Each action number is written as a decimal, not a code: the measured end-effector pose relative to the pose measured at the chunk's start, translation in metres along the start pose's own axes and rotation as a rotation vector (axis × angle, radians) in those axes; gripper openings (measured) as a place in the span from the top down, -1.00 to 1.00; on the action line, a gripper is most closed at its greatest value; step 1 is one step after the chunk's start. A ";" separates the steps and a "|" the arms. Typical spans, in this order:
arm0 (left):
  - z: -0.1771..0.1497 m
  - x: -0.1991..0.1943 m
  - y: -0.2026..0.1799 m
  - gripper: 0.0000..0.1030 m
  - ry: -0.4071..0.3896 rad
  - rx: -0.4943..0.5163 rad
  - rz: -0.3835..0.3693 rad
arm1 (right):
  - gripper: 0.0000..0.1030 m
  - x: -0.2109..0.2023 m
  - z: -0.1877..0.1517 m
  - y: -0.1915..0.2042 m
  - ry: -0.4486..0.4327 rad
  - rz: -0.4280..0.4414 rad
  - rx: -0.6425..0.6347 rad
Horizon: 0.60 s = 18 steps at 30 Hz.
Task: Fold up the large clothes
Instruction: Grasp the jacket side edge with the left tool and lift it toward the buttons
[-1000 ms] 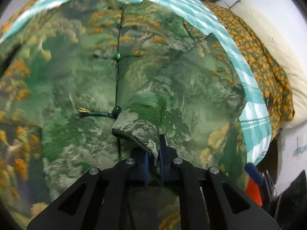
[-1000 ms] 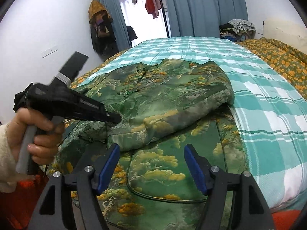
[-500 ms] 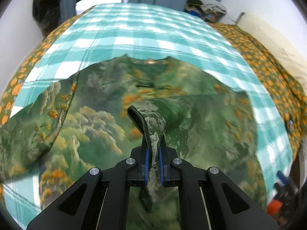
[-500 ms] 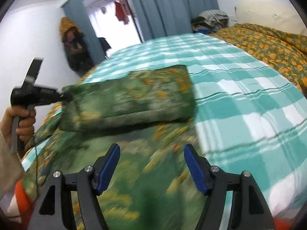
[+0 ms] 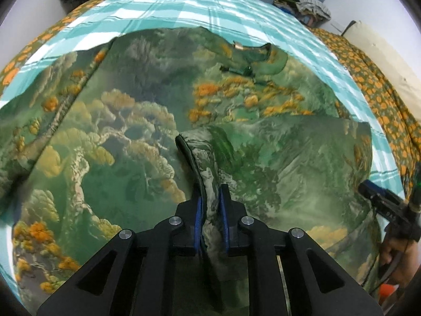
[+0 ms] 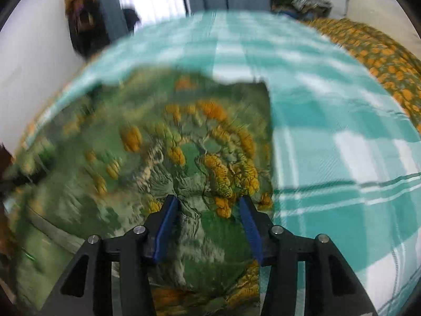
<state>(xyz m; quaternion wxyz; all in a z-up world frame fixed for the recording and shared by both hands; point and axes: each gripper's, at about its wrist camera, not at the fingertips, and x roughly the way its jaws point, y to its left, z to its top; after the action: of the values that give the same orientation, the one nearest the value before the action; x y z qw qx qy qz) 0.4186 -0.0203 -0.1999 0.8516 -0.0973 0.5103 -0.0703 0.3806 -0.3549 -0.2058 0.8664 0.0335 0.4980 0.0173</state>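
Observation:
A large green garment with a mountain and orange-tree print lies spread on the bed. My left gripper is shut on the cuff end of its sleeve and holds it over the garment's body. In the right wrist view the garment is blurred by motion. My right gripper is open, its blue pads just above the cloth near the garment's right edge, holding nothing. The right gripper also shows at the right edge of the left wrist view.
The bed has a teal checked sheet. An orange-flowered quilt lies along the bed's right side by a pillow. Piled clothes sit at the far end near blue curtains. A white wall is on the left.
My left gripper has carried the sleeve across the garment and up over it. My right gripper has moved forward and down over the garment, staying open.

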 end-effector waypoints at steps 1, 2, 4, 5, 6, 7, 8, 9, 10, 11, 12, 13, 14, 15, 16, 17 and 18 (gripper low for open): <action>-0.002 0.001 -0.001 0.76 -0.007 0.008 0.003 | 0.04 0.001 0.000 0.000 0.004 -0.001 0.003; -0.004 0.003 -0.002 0.75 -0.013 0.017 0.007 | 0.04 0.002 0.002 0.001 0.019 -0.006 -0.002; -0.006 0.005 -0.003 0.74 -0.019 0.026 0.011 | 0.03 0.003 0.007 0.004 0.045 -0.016 -0.028; -0.006 0.005 -0.003 0.74 -0.023 0.029 0.014 | 0.03 0.003 0.011 0.005 0.063 -0.019 -0.039; -0.007 0.006 -0.004 0.74 -0.028 0.034 0.017 | 0.03 0.002 0.018 0.006 0.087 -0.024 -0.046; -0.008 0.007 -0.003 0.73 -0.032 0.036 0.018 | 0.03 -0.004 0.027 0.008 0.091 -0.031 -0.049; -0.009 0.007 -0.003 0.73 -0.038 0.038 0.018 | 0.03 -0.009 0.035 0.008 0.073 -0.036 -0.046; -0.010 0.008 -0.003 0.72 -0.042 0.038 0.017 | 0.03 -0.021 0.048 0.009 0.011 -0.040 -0.033; -0.010 0.008 -0.003 0.72 -0.045 0.037 0.017 | 0.03 -0.026 0.054 0.006 -0.024 -0.042 -0.023; -0.011 0.009 -0.003 0.71 -0.048 0.036 0.018 | 0.03 -0.031 0.063 0.006 -0.067 -0.045 -0.007; -0.011 0.009 -0.004 0.71 -0.052 0.038 0.021 | 0.03 -0.031 0.072 0.005 -0.097 -0.046 0.014; -0.012 0.009 -0.005 0.71 -0.056 0.044 0.027 | 0.03 -0.024 0.080 0.003 -0.103 -0.034 0.031; -0.013 0.010 -0.005 0.70 -0.059 0.049 0.033 | 0.03 -0.013 0.085 0.003 -0.087 -0.027 0.041; -0.014 0.010 -0.006 0.70 -0.064 0.056 0.038 | 0.03 0.003 0.086 0.000 -0.056 -0.027 0.048; -0.015 0.010 -0.007 0.69 -0.069 0.062 0.042 | 0.03 0.019 0.084 -0.001 -0.020 -0.035 0.056; -0.015 0.011 -0.007 0.68 -0.074 0.066 0.045 | 0.03 0.035 0.081 -0.003 0.015 -0.030 0.070; -0.016 0.011 -0.007 0.68 -0.079 0.070 0.045 | 0.03 0.048 0.074 -0.005 0.030 -0.016 0.084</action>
<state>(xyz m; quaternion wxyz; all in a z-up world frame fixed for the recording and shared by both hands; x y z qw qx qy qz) 0.4093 -0.0312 -0.2149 0.8752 -0.0585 0.4758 -0.0650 0.4688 -0.3599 -0.2099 0.8567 0.0658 0.5114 -0.0102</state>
